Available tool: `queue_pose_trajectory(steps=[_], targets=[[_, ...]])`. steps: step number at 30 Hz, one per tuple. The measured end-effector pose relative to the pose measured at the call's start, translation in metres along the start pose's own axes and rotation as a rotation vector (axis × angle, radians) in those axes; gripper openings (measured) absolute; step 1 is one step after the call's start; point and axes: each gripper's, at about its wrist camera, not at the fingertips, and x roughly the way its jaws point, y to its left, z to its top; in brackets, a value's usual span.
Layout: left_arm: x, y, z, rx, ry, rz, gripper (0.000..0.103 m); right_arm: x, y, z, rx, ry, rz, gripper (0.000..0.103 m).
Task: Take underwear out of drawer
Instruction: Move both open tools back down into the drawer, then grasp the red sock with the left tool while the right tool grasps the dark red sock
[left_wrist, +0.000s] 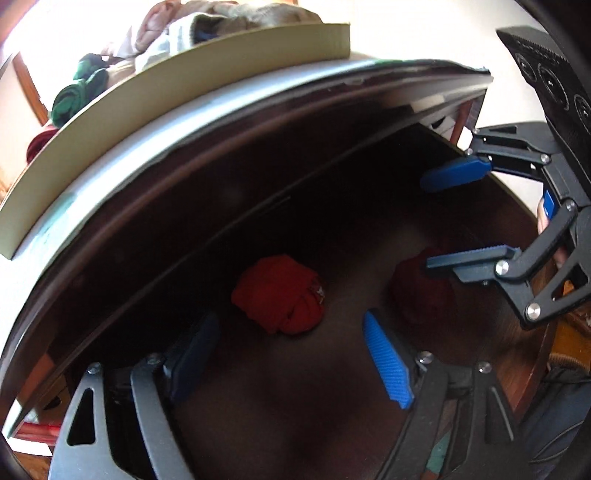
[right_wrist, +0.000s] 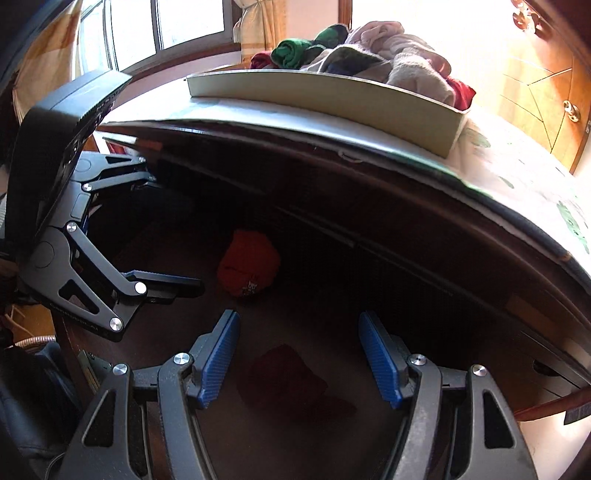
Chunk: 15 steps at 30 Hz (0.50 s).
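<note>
Inside the dark drawer (left_wrist: 295, 206), both my grippers, left (left_wrist: 291, 354) and right (right_wrist: 299, 354), stood wide open and empty, each aimed above one red underwear roll, bright (left_wrist: 280, 299) and dark (right_wrist: 291, 380).

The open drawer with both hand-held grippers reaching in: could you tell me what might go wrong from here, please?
1. The dark red bundle between the open fingers of the right hand-held gripper barely stands out from the dim drawer floor, so the grasp may miss or pinch only an edge.
2. The left hand-held gripper, also open, points at the bright red bundle close by; the two grippers might collide.
</note>
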Motion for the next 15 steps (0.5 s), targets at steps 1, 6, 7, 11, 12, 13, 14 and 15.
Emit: queue_pose_trajectory(steps=[1,6,7,11,12,13,14,15], targets=[[0.005,0.000,0.002,0.016,0.023,-0.001,0.083,0.004,0.001,0.000,-0.010,0.027,0.001,0.069],[0.025,-0.003,0.013,0.086,0.086,-0.003,0.083,0.018,0.004,0.001,-0.032,0.132,0.033,0.069],[0.029,-0.002,0.014,0.099,0.096,-0.005,0.083,0.019,0.004,0.001,-0.034,0.141,0.040,0.069],[0.046,-0.003,0.025,0.132,0.130,-0.004,0.083,0.028,0.003,0.001,-0.032,0.197,0.063,0.069],[0.050,-0.002,0.027,0.136,0.139,-0.003,0.083,0.030,0.003,0.002,-0.033,0.210,0.067,0.069],[0.053,0.000,0.028,0.138,0.146,-0.001,0.083,0.032,0.004,0.002,-0.036,0.224,0.074,0.069],[0.056,0.002,0.029,0.139,0.153,0.002,0.083,0.035,0.004,0.003,-0.039,0.240,0.078,0.069],[0.059,0.004,0.031,0.139,0.157,0.004,0.083,0.037,0.005,0.004,-0.042,0.250,0.076,0.069]])
